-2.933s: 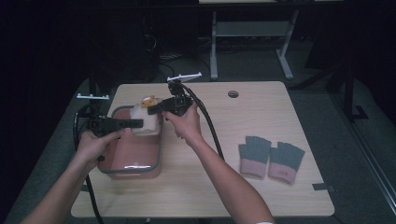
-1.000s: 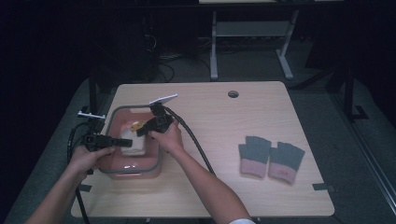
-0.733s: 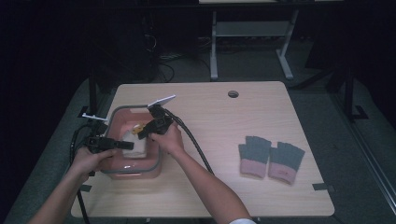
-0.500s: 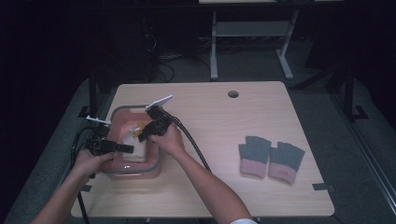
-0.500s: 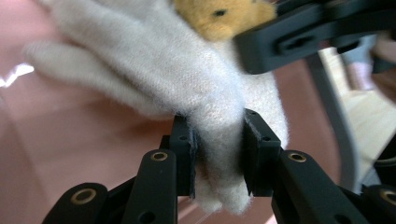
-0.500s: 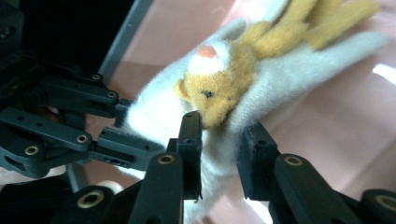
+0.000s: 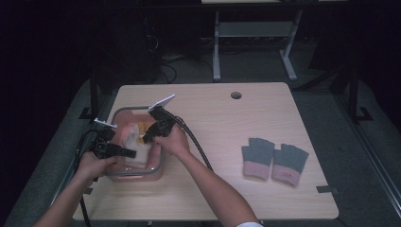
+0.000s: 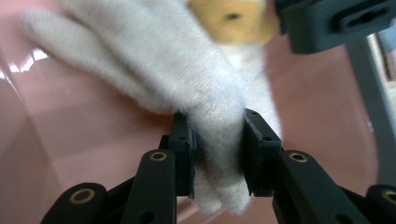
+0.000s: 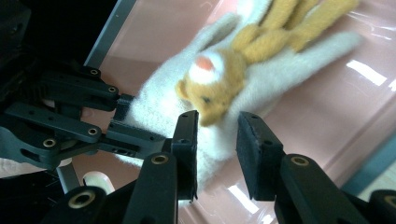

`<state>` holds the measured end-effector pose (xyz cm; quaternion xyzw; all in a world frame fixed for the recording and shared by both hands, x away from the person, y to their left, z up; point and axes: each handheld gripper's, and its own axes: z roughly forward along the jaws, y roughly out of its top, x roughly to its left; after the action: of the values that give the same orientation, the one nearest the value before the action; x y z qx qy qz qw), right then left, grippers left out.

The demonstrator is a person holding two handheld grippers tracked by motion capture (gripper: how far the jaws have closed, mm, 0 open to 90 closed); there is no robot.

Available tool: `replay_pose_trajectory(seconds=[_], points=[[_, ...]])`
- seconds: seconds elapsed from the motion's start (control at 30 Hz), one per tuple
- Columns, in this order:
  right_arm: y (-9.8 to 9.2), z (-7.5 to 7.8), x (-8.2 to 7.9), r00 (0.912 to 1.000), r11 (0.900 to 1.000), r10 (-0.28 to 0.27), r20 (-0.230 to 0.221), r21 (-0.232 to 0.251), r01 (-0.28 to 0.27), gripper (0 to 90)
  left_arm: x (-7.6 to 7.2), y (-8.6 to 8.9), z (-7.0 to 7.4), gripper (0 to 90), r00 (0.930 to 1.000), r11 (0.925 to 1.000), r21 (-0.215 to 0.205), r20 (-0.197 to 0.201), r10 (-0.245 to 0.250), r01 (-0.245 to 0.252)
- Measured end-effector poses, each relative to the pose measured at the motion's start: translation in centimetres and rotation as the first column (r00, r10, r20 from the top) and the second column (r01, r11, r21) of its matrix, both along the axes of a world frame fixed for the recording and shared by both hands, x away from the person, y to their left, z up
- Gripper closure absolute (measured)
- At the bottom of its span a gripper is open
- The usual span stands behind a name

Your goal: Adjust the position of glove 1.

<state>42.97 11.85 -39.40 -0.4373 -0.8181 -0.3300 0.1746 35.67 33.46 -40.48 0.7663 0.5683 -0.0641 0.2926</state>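
Left gripper (image 8: 216, 154) clamped on white-and-tan plush glove (image 9: 224, 84) inside pink bin (image 7: 137, 174); right gripper (image 9: 215, 140), jaws just opening, apart over it.

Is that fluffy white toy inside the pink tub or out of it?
Inside. The white plush toy lies on the floor of the pink tub, with the left claw clamped on it.
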Motion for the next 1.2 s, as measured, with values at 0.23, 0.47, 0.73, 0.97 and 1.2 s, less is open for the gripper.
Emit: replay_pose_trajectory(seconds=[0.23,0.47,0.73,0.97,1.2], points=[[-0.2,0.3,-0.1,1.0,1.0,0.005,0.008,0.003,-0.005,68.5,-0.1,-0.6,0.1,64.9,1.0,0.9985,0.055,-0.004,-0.002,0.003],[-0.6,0.8,-0.2,1.0,0.999,0.0,0.008,0.033,0.0,68.8,-0.2,-0.4,0.4,61.7,1.0,0.9974,0.072,0.003,-0.002,0.002],[-1.4,1.1,-0.2,1.0,0.998,-0.001,0.001,0.06,0.001,68.4,-0.2,-0.1,1.2,59.5,0.9998,0.9979,0.064,0.017,0.01,-0.011],[-1.9,1.2,-0.3,0.9999,0.996,-0.012,-0.001,0.084,0.012,68.0,-0.1,0.3,2.3,59.1,0.999,0.9987,0.043,0.038,0.024,-0.026],[-3.0,1.3,-0.4,0.9998,0.994,-0.022,0.001,0.103,0.022,67.5,0.0,0.0,2.9,59.0,0.998,0.9997,0.015,0.06,0.02,-0.021]])
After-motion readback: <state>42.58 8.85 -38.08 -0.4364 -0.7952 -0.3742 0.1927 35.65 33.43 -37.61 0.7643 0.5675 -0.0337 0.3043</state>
